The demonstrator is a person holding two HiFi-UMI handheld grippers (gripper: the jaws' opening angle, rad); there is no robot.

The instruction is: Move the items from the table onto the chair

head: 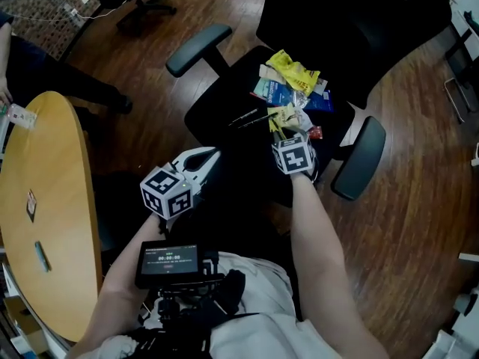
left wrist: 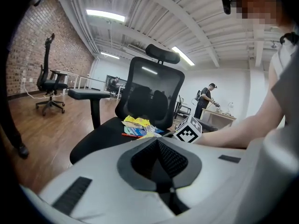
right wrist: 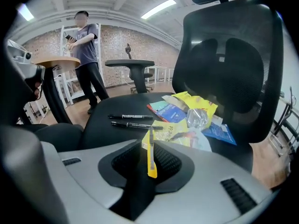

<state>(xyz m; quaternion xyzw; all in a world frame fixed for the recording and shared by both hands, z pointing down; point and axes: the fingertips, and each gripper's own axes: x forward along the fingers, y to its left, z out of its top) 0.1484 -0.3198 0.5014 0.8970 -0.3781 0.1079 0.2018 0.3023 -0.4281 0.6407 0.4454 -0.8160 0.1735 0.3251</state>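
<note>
My right gripper (head: 288, 129) hangs low over the black chair seat (head: 224, 129), at the near edge of a pile of packets (head: 296, 88). A thin yellow utility knife (right wrist: 150, 153) stands upright in the gap between its jaws, and the pads do not seem to press on it. Two black pens (right wrist: 133, 120) lie on the seat just beyond. My left gripper (head: 211, 155) is shut and empty, pointing at the seat's front edge. In the left gripper view the pile of packets (left wrist: 138, 127) and the right gripper's marker cube (left wrist: 188, 131) show ahead.
A round wooden table (head: 52, 223) stands at the left with a small card (head: 31, 204), a slim object (head: 41, 254) and a packet (head: 22, 116) on it. The chair's armrests (head: 198, 48) flank the seat. A person (right wrist: 86, 55) stands beyond the table.
</note>
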